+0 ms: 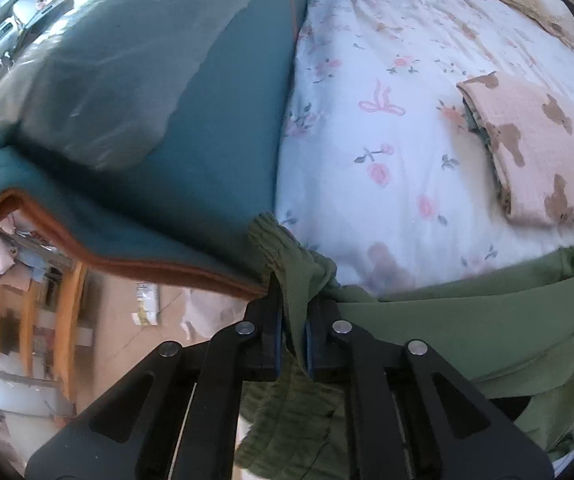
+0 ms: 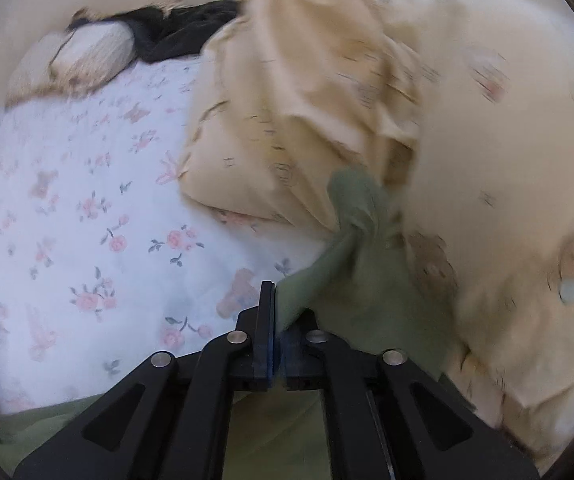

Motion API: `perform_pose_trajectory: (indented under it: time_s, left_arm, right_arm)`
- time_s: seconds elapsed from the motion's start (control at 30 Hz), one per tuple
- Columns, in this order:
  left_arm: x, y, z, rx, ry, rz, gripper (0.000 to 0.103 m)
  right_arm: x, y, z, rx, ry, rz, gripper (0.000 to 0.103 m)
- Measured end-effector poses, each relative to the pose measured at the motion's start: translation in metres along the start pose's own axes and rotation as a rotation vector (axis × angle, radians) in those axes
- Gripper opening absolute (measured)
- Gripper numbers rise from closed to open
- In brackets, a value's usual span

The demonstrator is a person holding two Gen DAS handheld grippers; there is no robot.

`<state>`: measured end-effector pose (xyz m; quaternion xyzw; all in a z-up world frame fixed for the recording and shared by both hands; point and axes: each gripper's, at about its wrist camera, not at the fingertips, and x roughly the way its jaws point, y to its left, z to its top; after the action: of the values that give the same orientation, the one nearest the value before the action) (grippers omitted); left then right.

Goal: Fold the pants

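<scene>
The olive green pants (image 1: 487, 320) hang stretched between both grippers over a floral bedsheet (image 1: 387, 120). My left gripper (image 1: 293, 312) is shut on the ribbed waistband (image 1: 279, 248), which bunches up above the fingers and hangs below them. In the right wrist view, my right gripper (image 2: 281, 320) is shut on another bunched part of the green pants (image 2: 359, 240); fabric trails off to the right and low left. This view is blurred by motion.
A teal blanket with an orange edge (image 1: 147, 120) lies left of the sheet at the bed's edge. A folded pink bear-print cloth (image 1: 539, 152) lies on the bed. Yellow bedding (image 2: 307, 100) and a cream pillow (image 2: 507, 160) are piled close ahead of the right gripper.
</scene>
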<state>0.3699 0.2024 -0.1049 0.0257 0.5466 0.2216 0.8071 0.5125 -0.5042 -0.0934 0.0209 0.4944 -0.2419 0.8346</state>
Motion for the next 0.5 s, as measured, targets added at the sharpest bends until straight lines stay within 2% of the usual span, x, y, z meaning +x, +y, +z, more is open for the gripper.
perform_pose_trajectory:
  time_s: [0.03, 0.07, 0.13, 0.17, 0.23, 0.3, 0.33, 0.37, 0.4, 0.43, 0.47, 0.5]
  left_arm:
    - [0.0, -0.001, -0.001, 0.004, -0.004, -0.009, 0.02]
    - [-0.001, -0.003, -0.003, 0.027, -0.008, -0.007, 0.045]
    - [-0.009, -0.004, -0.008, 0.053, -0.042, -0.005, 0.075]
    - [-0.018, 0.0, -0.013, 0.055, -0.072, -0.013, 0.079]
    - [-0.034, 0.005, -0.018, 0.049, -0.11, -0.022, 0.079]
    - [-0.067, 0.018, -0.032, -0.003, -0.216, -0.032, 0.079]
    - [-0.077, 0.021, -0.037, -0.019, -0.263, -0.029, 0.081]
    - [-0.091, 0.02, -0.045, -0.025, -0.333, -0.024, 0.087]
    - [-0.101, 0.01, -0.054, 0.017, -0.389, -0.041, 0.089]
    - [-0.103, -0.001, -0.058, 0.076, -0.398, -0.082, 0.09]
    - [-0.097, -0.019, -0.062, 0.151, -0.357, -0.147, 0.09]
    - [-0.085, -0.036, -0.062, 0.191, -0.279, -0.215, 0.09]
  right_arm:
    - [0.001, 0.004, -0.004, -0.034, 0.008, -0.014, 0.034]
    - [0.001, 0.009, -0.005, -0.064, -0.006, -0.021, 0.05]
    - [-0.006, 0.012, -0.005, -0.124, -0.062, -0.09, 0.058]
    - [-0.01, 0.011, -0.005, -0.144, -0.088, -0.117, 0.058]
    - [-0.022, 0.003, 0.001, -0.147, -0.132, -0.176, 0.059]
    - [-0.044, -0.005, 0.001, -0.111, -0.194, -0.161, 0.059]
    - [-0.057, -0.006, -0.002, -0.107, -0.219, -0.133, 0.059]
    - [-0.069, 0.0, -0.007, -0.115, -0.231, -0.053, 0.059]
    - [-0.075, 0.008, -0.013, -0.133, -0.209, 0.041, 0.059]
    - [-0.081, 0.022, -0.024, -0.157, -0.171, 0.165, 0.059]
    - [-0.089, 0.038, -0.039, -0.186, -0.135, 0.279, 0.059]
    - [-0.096, 0.054, -0.056, -0.22, -0.11, 0.378, 0.059]
